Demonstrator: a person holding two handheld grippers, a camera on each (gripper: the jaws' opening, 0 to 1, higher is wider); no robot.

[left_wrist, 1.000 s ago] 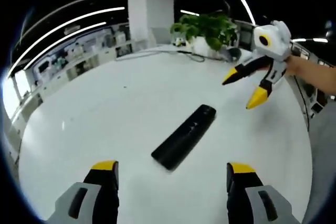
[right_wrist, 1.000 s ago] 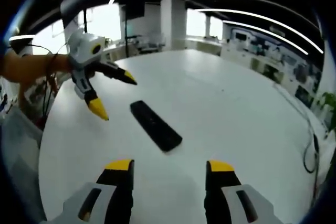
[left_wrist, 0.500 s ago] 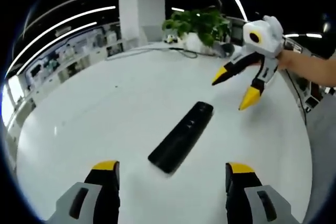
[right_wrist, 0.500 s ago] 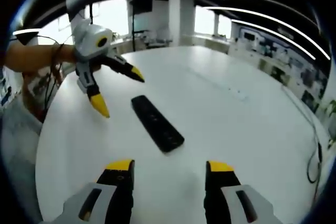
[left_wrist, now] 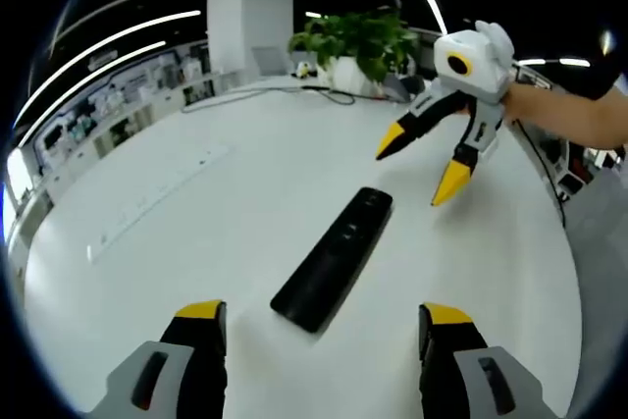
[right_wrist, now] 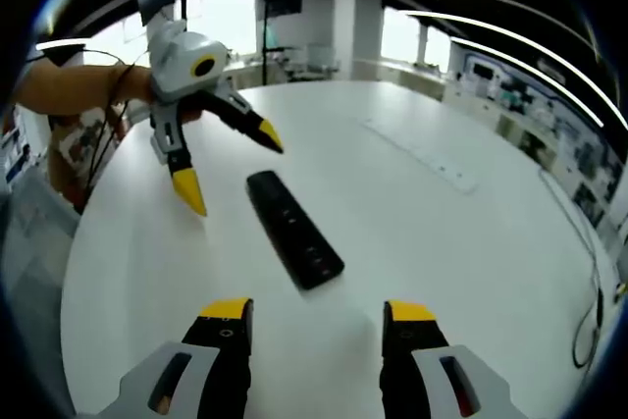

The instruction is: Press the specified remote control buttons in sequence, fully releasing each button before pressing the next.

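Remote (left_wrist: 334, 259) lies untouched on the table (left_wrist: 196, 213) while both grippers, left (left_wrist: 319, 326) and right (right_wrist: 316, 326), fingers apart, have closed in slightly, right toward its twelve-o'clock end, suggesting pressing hasn't begun.

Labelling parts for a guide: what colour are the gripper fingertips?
Yellow tips on black fingers; clearest on the right gripper in the left gripper view.

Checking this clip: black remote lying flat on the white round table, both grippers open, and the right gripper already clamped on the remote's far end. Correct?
Not quite. The right gripper is not clamped on the remote; the left gripper view shows its open jaws in the air just past the remote's far end, touching nothing. The remote does lie flat on the white table, and the left gripper is open too.
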